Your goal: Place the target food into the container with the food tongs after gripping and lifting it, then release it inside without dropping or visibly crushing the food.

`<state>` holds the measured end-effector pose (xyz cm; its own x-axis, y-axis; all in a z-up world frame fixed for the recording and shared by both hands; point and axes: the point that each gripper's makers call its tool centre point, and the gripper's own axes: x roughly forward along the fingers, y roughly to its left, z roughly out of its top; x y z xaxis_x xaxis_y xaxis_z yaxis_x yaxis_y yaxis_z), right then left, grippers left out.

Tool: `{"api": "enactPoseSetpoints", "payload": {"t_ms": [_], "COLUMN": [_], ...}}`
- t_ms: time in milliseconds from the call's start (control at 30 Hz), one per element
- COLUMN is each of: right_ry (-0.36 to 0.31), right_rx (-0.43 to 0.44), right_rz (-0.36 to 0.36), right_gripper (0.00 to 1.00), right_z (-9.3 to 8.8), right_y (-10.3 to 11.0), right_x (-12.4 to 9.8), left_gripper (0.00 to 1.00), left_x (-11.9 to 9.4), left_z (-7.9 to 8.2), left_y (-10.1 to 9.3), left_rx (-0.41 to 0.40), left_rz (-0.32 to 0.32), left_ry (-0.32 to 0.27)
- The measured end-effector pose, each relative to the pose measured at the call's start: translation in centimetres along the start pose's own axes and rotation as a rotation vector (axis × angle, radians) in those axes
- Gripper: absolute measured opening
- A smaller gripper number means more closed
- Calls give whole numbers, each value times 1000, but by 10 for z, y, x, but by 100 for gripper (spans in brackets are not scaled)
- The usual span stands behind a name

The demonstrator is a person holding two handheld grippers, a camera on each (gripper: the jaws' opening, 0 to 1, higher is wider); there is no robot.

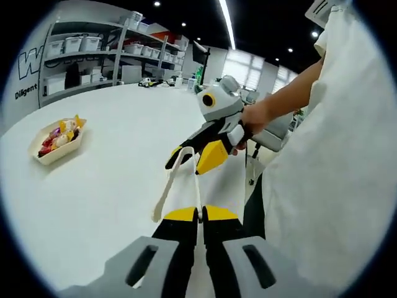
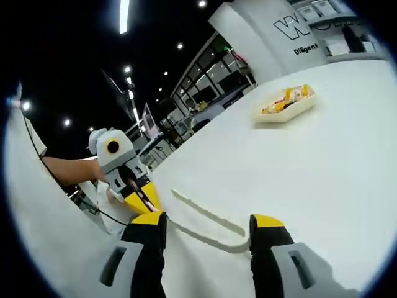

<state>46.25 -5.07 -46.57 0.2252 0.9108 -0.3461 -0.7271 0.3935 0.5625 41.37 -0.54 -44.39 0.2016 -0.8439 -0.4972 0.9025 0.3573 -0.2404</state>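
We saw the food (image 1: 60,135) lying heaped in a shallow white tray (image 1: 43,156) on the far left part of the white table (image 1: 111,186) in the left gripper view; in the right gripper view the same tray (image 2: 291,113) sat far off on the right, well apart from both grippers. The food looked yellow, red and pale, but we could not tell the pieces apart.

The white food tongs (image 1: 175,183) were nearer. In the left gripper view their joined end sat at the tips of the left gripper (image 1: 200,214), whose yellow-tipped jaws were clenched close together on it, and their two arms reached up toward the right gripper (image 1: 197,155), held in a person's hand (image 1: 251,118). In the right gripper view the right gripper (image 2: 208,223) stood with its jaws spread wide, the tongs (image 2: 208,226) lying between them, one arm touching the left jaw tip. Shelving with bins (image 1: 93,56) stood beyond the table.
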Motion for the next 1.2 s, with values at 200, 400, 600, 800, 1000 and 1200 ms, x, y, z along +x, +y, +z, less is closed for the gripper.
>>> {"api": "enactPoseSetpoints", "payload": {"t_ms": [200, 400, 600, 800, 1000, 1200], "right_ry": [0, 23, 106, 140, 142, 148], "right_rx": [22, -64, -222, -321, -330, -353], "right_rz": [-38, -59, -80, -116, -131, -133], "right_gripper": [39, 46, 40, 27, 20, 17], "right_z": [-2, -5, -21, -29, -27, -27], "right_y": [-8, -10, -11, -16, -21, -21], "right_x": [0, -1, -8, -10, -9, -6], "left_gripper": [0, 1, 1, 1, 2, 2], "left_x": [-5, -10, -11, -10, -11, -10], "left_z": [1, -6, -12, -20, -24, -27], "left_y": [2, 7, 15, 19, 21, 27], "left_rx": [-33, -49, -63, -79, -78, -76], "left_rz": [12, 49, 79, 103, 120, 143], "left_ry": [-11, 0, -1, 7, 17, 31]}}
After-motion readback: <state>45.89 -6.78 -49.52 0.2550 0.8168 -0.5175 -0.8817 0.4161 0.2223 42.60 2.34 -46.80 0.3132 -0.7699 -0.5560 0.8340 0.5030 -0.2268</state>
